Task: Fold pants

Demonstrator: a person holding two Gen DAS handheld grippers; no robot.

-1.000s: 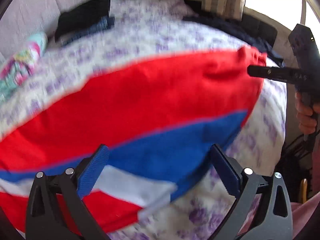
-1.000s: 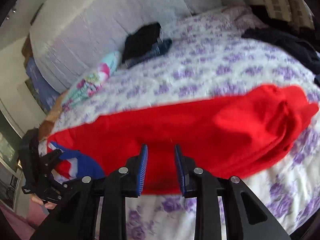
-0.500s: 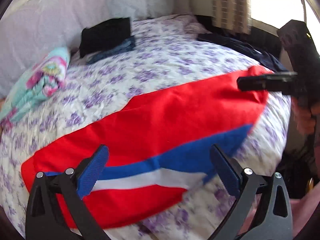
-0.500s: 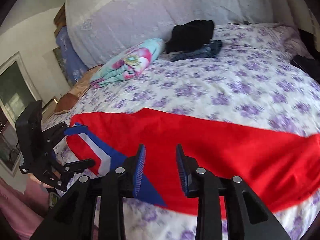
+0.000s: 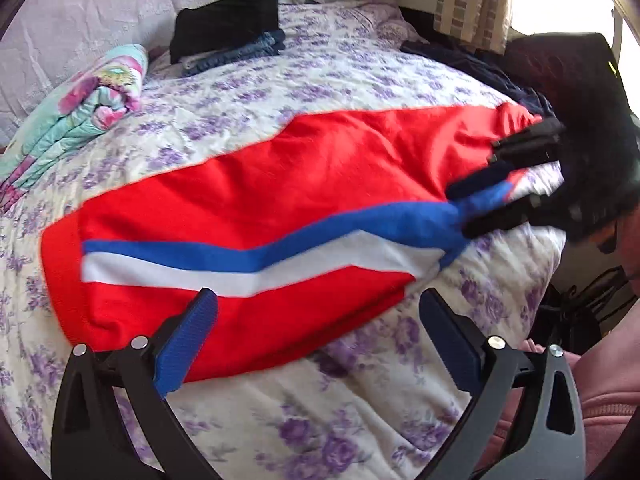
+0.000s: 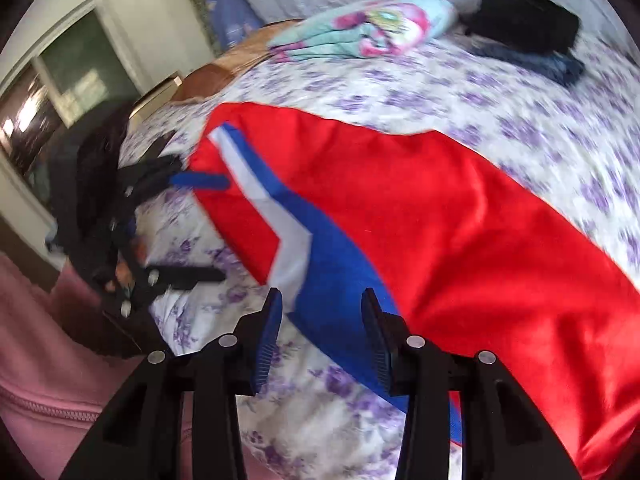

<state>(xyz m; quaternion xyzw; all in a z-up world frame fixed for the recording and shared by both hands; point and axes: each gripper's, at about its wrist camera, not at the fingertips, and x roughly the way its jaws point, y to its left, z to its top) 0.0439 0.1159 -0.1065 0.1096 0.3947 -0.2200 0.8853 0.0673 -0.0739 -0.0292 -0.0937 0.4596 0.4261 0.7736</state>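
Red pants (image 5: 280, 184) lying flat across bed (image 5: 320, 420), now at 12 o'clock of my L tool (image 5: 316, 332), gaping empty. R tool (image 6: 320, 328), jaws just widening, nothing between; layout done, I'm judging fold comes next.

Surface: bed (image 5: 360, 80) under a white cover with purple flowers
Middle: red pants (image 5: 280, 184) with blue and white stripes lay flat across it
Far side: rolled floral blanket (image 5: 84, 108); black folded garment (image 5: 224, 24) on top of folded jeans (image 5: 240, 50)
Far right edge: dark clothes (image 5: 472, 64)
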